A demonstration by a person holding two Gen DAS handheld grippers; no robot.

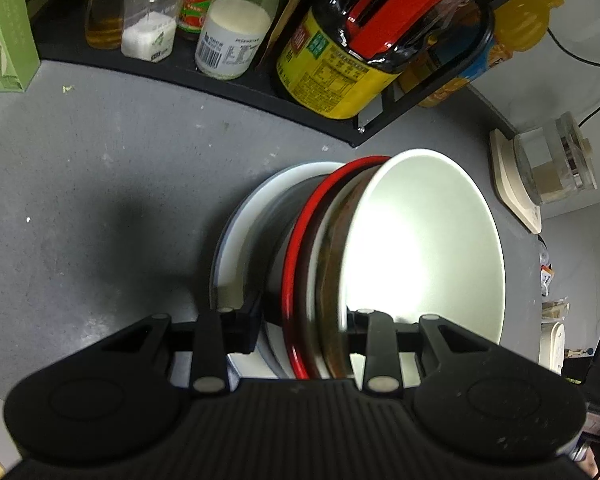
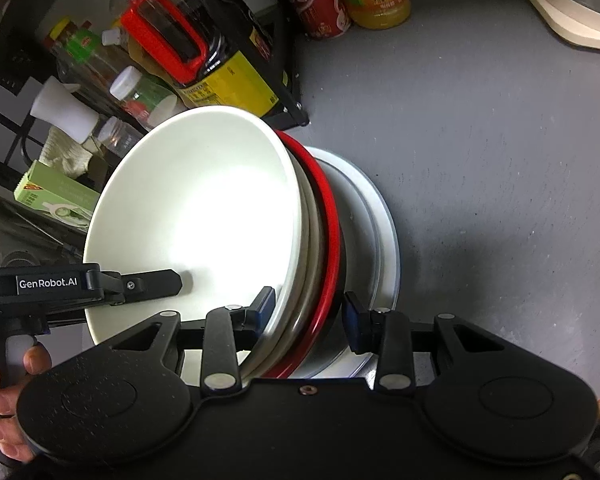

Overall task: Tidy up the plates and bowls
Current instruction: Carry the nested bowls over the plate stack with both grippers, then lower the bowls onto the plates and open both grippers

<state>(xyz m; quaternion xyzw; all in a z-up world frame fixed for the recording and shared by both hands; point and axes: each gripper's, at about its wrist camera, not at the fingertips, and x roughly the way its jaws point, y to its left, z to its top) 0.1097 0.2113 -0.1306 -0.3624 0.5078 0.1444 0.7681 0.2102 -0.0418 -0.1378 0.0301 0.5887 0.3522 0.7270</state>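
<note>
A nested stack of dishes is held tilted above a white plate (image 1: 256, 208) that lies on the grey counter. The stack has a white bowl (image 1: 424, 240) on top, a brown-edged dish (image 1: 332, 264) under it and a red-rimmed black bowl (image 1: 300, 248) at the bottom. My left gripper (image 1: 306, 320) is shut on the stack's rim. My right gripper (image 2: 308, 312) clamps the same stack, white bowl (image 2: 204, 208) and red-rimmed bowl (image 2: 332, 220), from the other side. The white plate (image 2: 380, 224) shows beyond it.
A black rack (image 1: 220, 84) with bottles and jars, including a big soy sauce jug (image 1: 340, 64), stands at the back. A green box (image 1: 4, 32) is at far left. A cream-based glass appliance (image 1: 540, 176) sits at right. The grey counter (image 2: 480, 160) spreads around.
</note>
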